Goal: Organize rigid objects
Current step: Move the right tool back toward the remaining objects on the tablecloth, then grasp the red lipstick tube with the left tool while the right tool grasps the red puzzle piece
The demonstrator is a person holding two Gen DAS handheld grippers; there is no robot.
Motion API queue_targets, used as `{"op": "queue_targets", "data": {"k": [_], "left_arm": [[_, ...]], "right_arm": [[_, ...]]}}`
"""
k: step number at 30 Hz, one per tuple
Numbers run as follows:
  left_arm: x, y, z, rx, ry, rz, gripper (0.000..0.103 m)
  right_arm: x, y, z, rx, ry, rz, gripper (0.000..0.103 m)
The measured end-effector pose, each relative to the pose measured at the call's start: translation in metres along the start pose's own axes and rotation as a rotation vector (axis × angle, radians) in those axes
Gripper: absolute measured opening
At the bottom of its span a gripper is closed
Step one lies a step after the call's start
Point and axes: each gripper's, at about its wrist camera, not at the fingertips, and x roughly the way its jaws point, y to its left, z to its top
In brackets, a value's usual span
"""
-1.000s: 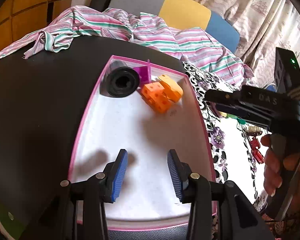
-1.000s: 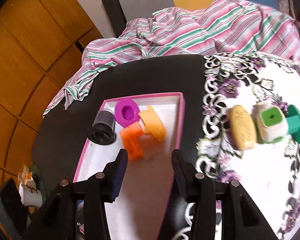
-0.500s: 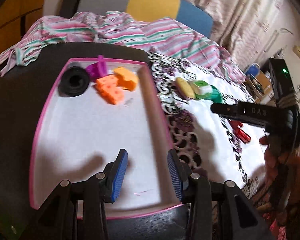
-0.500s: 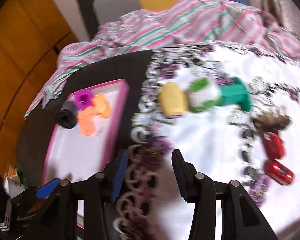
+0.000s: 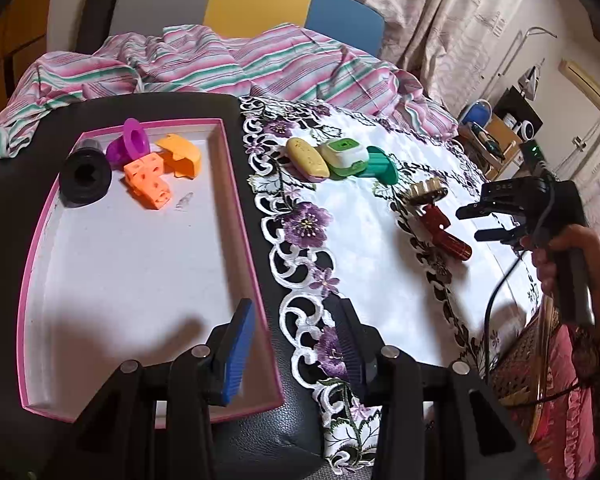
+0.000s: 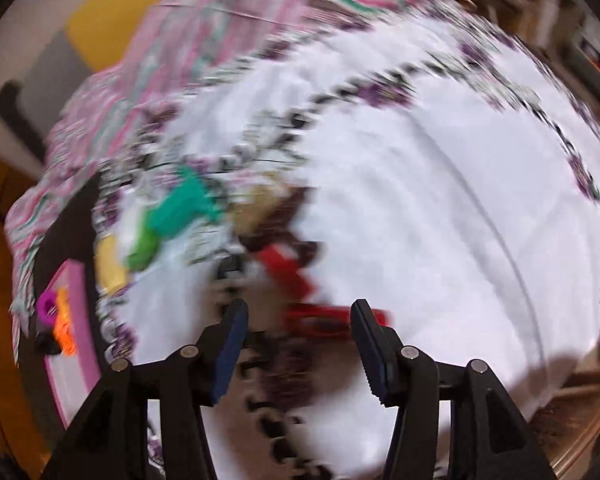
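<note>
My pink-rimmed white tray (image 5: 236,184) holds a black cylinder (image 5: 85,178), a magenta ring (image 5: 129,143), an orange cube block (image 5: 148,180) and an orange-yellow shell (image 5: 180,154). On my white cloth (image 5: 364,240), edged with purple flowers, lie a yellow oval (image 5: 307,159), a green-and-white piece (image 5: 345,156), a teal piece (image 5: 382,163) and a dark red cylinder (image 5: 446,236). Behind lies pink, green and white striped fabric (image 5: 260,64); my claw (image 5: 296,344) pads are blue.

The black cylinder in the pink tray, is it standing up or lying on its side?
On its side: the black cylinder shows its open round end to the left wrist camera, resting in the pink tray's far corner.
</note>
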Motion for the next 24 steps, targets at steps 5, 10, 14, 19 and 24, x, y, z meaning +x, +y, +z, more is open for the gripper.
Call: {"op": "queue_targets", "data": {"k": [5, 10, 14, 19, 24], "left_arm": [[-0.001, 0.000, -0.001, -0.006, -0.002, 0.007, 0.041], [0.000, 0.004, -0.002, -0.023, 0.002, 0.011, 0.041], [0.000, 0.000, -0.001, -0.016, 0.006, 0.013, 0.041], [0.000, -0.005, 0.001, -0.008, 0.007, 0.011, 0.041], [0.006, -0.013, 0.003, -0.014, 0.020, -0.009, 0.042]], "right_arm": [[0.026, -0.029, 0.001, 0.150, 0.102, 0.049, 0.048], [0.036, -0.013, -0.009, 0.136, 0.126, 0.180, 0.042], [0.043, 0.023, -0.023, 0.044, 0.173, 0.334, 0.042], [0.016, 0.037, -0.025, -0.034, 0.044, 0.344, 0.042], [-0.003, 0.031, -0.012, -0.121, -0.120, 0.147, 0.042]]}}
